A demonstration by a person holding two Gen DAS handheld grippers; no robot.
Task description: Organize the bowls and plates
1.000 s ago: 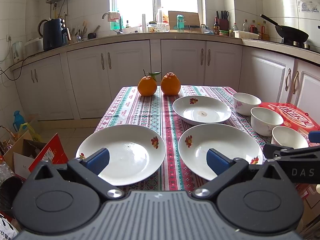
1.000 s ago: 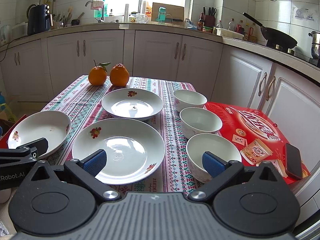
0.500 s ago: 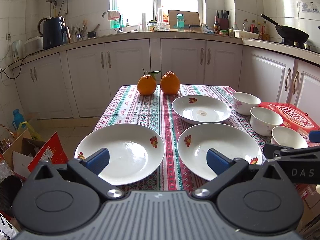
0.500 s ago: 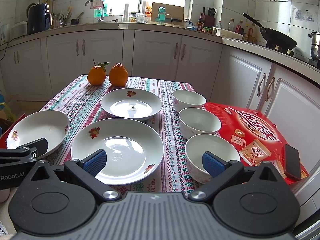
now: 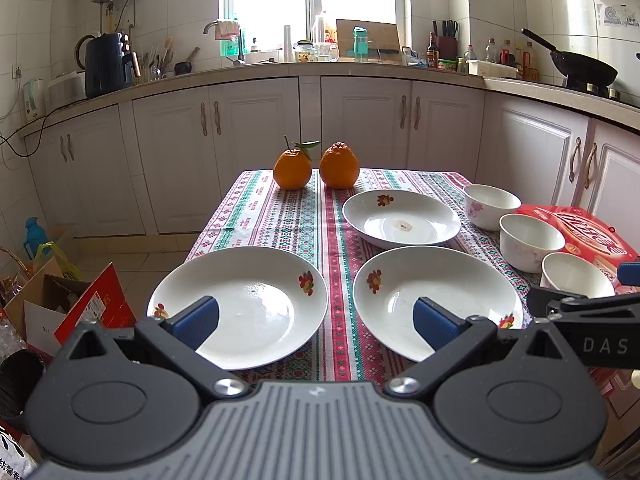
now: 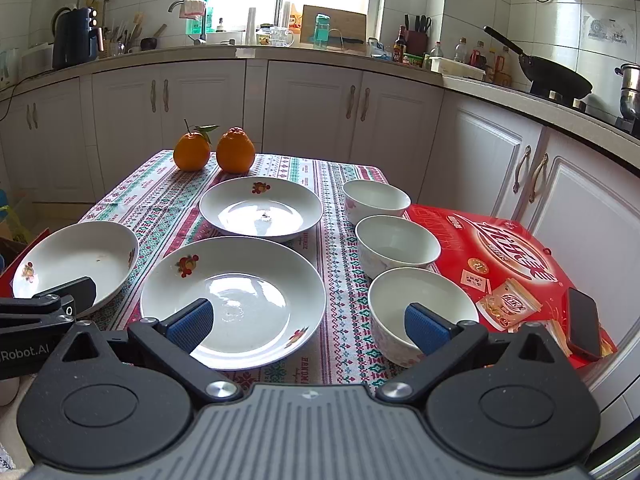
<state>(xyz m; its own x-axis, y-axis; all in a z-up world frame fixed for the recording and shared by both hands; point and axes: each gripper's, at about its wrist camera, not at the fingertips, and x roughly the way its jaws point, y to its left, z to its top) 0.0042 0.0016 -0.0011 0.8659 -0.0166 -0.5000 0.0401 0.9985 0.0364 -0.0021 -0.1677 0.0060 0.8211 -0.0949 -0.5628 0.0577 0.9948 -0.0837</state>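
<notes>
Three white flowered plates lie on the patterned tablecloth: near left plate, near middle plate, far plate. Three white bowls stand in a row on the right: far bowl, middle bowl, near bowl. My left gripper is open and empty above the near table edge, between the two near plates. My right gripper is open and empty, between the near middle plate and the near bowl.
Two oranges sit at the table's far end. A red box with a snack packet and a phone lies right of the bowls. Cardboard boxes stand on the floor at left. Kitchen cabinets lie beyond.
Both grippers have shifted very slightly; the scene has drifted a little left in both views. Nothing was taken hold of or moved.
</notes>
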